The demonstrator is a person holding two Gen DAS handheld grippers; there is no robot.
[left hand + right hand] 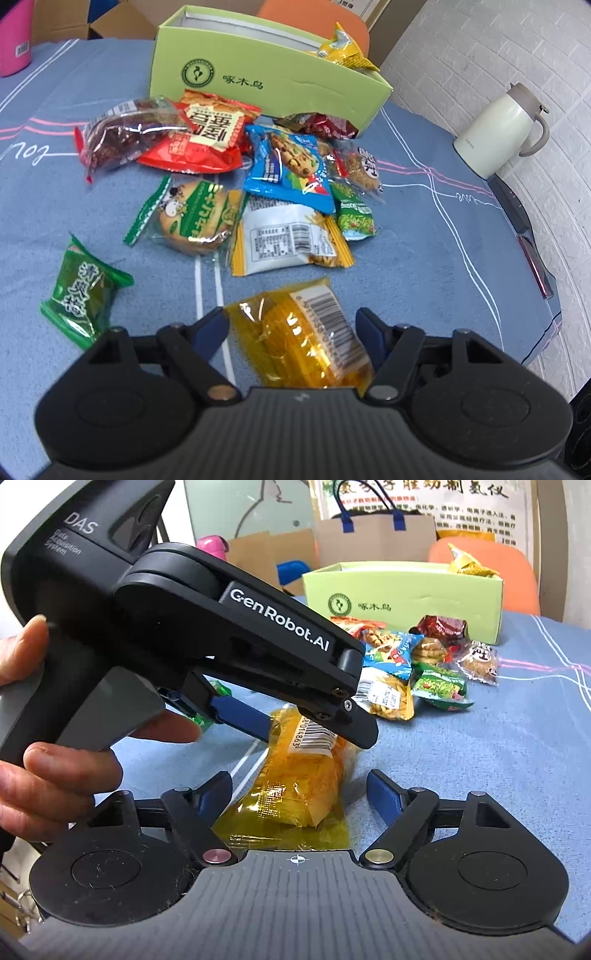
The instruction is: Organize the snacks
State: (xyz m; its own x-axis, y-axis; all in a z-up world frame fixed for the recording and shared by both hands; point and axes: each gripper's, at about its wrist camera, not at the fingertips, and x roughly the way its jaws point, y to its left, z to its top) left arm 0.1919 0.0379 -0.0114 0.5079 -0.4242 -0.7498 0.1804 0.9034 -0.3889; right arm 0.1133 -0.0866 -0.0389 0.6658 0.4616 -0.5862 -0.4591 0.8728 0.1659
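Yellow snack packet [295, 775] is lying low in the frame on the blue tablecloth [480, 757], sitting between both claws: your left gripper [317, 731] is closing across its barcode end, your right gripper [299, 790] is straddling it, half-open, not clearly pinching.

Loose snack packets [236, 177] lie on the table [443, 258] before the box [266, 81].

Left claw [314, 727] and right claw [299, 794] angle downward, jaws part-spread, a hand [55, 738] gripping the left.
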